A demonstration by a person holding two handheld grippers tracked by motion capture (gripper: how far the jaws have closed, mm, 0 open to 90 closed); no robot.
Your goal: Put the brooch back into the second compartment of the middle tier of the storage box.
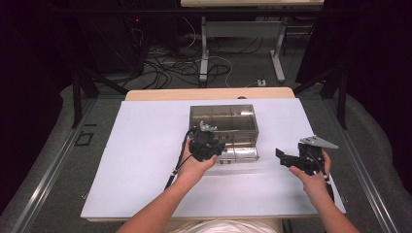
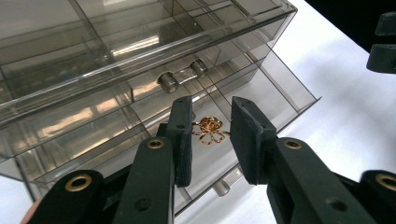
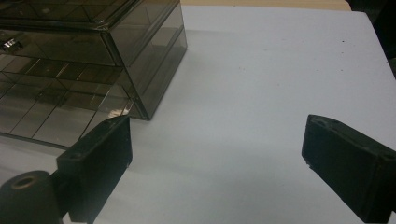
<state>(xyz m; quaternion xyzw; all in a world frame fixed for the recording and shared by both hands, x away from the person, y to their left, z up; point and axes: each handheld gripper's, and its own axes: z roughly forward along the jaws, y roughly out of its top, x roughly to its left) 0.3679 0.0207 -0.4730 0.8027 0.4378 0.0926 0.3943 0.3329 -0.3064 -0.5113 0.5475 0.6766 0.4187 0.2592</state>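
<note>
A: Gold-coloured flower brooch sits between the left gripper jaws, over the open lower drawer of the smoky clear drawer box. Jaws look drawn in on it, one edge against the left pad; I cannot tell how firm the bite is.

B: Risk?

A: Thin wire petals, small contact. My guess: a tilt or a bump on a divider and it slips, drops into the wrong compartment or onto the white tabletop.

B: Right side?

A: Right gripper at 3 o'clock of the box, jaws wide apart, nothing in them, well clear.

B: Farther off?

A: Upper drawer handle at 12 o'clock of the brooch, close. Going deeper could knock it and shove the light box back.
</note>
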